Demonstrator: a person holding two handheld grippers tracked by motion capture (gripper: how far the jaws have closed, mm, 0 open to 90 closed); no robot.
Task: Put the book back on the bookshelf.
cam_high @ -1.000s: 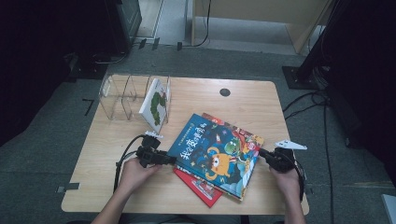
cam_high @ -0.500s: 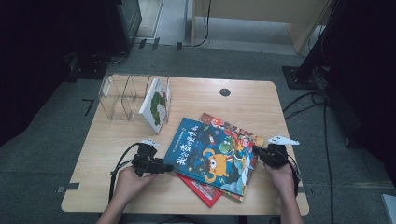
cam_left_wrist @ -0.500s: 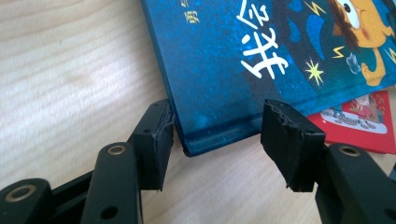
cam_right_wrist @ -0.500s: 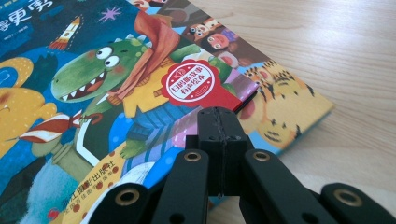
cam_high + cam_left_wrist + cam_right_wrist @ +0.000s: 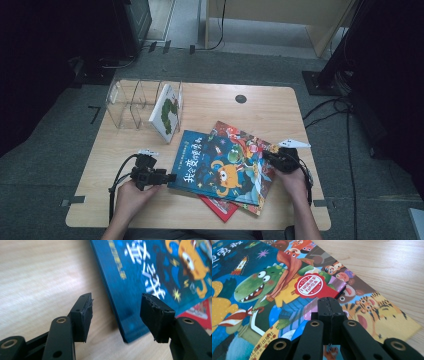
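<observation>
The blue book (image 5: 220,167) lies face up on top of a fanned pile of three at the near middle of the table (image 5: 280,107), overlapping the animal-cover book (image 5: 257,145) beneath it and the red book (image 5: 220,207), whose corner juts out at the near edge. The right gripper (image 5: 272,159) sits at the pile's right side with its jaws pressed together; in the right gripper view the closed tips rest at the right-hand edge of the blue book, and whether a thin edge is caught between them cannot be told. The likely purpose is to steady or nudge the pile from that side. The left gripper (image 5: 116,308) stands with jaws spread, empty, and has just been opening a little; the blue book's near left corner lies between and just beyond the pads without touching them, which suggests a grasp being lined up on that cover. At the far left a clear divider rack (image 5: 132,102) holds one white book (image 5: 167,112) leaning upright in its rightmost slot, so the pile is probably destined for the free slots.
</observation>
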